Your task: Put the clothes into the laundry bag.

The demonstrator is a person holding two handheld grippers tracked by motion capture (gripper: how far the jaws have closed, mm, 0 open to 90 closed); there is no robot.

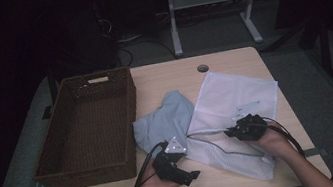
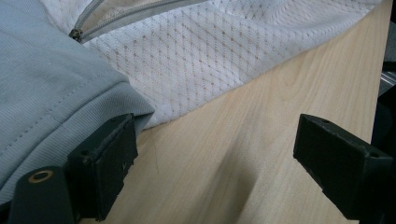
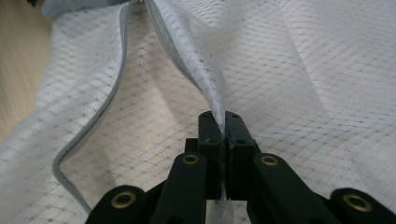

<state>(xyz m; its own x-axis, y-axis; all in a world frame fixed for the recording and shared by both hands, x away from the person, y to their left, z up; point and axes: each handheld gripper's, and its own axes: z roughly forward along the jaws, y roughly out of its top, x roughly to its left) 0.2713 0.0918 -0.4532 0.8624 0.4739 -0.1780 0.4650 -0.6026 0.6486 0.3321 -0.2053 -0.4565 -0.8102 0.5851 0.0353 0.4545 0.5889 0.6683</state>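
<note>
Two grippers: right gripper [image 3: 219, 140] pinches mesh bag [image 3: 299, 70]; left gripper [image 2: 215, 158] wide open, empty.

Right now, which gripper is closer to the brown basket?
Left. The left gripper sits just beside the basket, near its front corner; the right gripper is farther off, pinching the white mesh bag.

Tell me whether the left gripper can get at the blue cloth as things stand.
Probably yes: the left gripper is open, one jaw already against the blue cloth's hem, with bare table between the jaws.
</note>
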